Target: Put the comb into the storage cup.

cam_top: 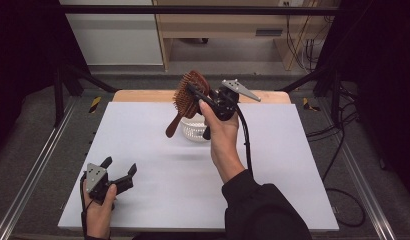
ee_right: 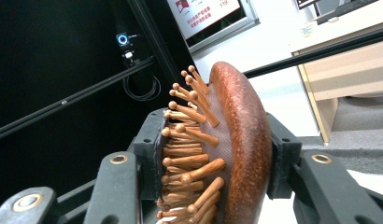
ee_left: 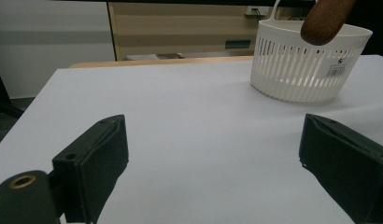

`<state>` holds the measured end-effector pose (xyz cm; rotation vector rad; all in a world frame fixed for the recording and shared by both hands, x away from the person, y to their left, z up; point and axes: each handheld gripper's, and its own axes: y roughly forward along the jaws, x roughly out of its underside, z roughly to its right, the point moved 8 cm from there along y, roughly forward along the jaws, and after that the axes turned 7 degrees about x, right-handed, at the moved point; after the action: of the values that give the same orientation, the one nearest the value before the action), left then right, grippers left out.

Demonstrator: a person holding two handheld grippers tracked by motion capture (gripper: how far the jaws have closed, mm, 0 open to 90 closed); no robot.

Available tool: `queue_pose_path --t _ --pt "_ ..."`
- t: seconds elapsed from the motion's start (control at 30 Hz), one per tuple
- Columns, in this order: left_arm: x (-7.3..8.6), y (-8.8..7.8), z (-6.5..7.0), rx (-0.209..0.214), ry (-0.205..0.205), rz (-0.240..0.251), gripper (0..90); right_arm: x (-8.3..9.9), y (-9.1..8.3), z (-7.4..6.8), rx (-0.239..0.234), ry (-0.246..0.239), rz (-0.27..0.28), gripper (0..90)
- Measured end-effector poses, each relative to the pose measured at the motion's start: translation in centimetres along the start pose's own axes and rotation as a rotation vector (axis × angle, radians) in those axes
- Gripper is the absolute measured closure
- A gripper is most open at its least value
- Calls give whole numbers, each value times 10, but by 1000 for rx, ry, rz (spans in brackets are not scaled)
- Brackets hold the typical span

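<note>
A: Report the condition of the right gripper (cam_top: 193,92).

B: Its two black jaws are clamped on the head of the brown wooden paddle hairbrush with wooden pegs (cam_top: 185,97). In the right gripper view, one pad presses into the pegs (ee_right: 189,154) and the other bears on the smooth rounded back of the head.

A: Position of the hairbrush?

B: It is held in the air, clear of the table, above the white slotted plastic basket (cam_top: 195,129). The head is uppermost and the handle slants down and to the left, its tip ending near the basket's rim. In the left gripper view the handle tip (ee_left: 326,19) sits over the basket's (ee_left: 301,70) rim at the top right.

A: Position of the basket?

B: It stands upright on the white tabletop (cam_top: 153,150), toward the far middle, directly in front of the person's right hand (cam_top: 220,132).

A: Condition of the left gripper (cam_top: 119,170)?

B: The jaws stand wide apart with nothing between them. It sits low at the near left corner of the tabletop, held in the left hand (cam_top: 98,210), well apart from basket and brush. Its own view shows bare table surface between the two pads.
</note>
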<state>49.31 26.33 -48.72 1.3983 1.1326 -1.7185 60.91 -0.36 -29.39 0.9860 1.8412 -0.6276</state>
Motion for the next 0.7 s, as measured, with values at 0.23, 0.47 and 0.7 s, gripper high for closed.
queue_pose_path --t 0.23,0.47,0.7 --pt "0 0 1 4 4 1 82 -7 8 1 12 0 17 508" --pt "0 1 1 4 4 3 82 -16 18 7 35 12 42 508" --pt "0 1 0 3 6 4 82 -33 22 16 60 37 87 508"
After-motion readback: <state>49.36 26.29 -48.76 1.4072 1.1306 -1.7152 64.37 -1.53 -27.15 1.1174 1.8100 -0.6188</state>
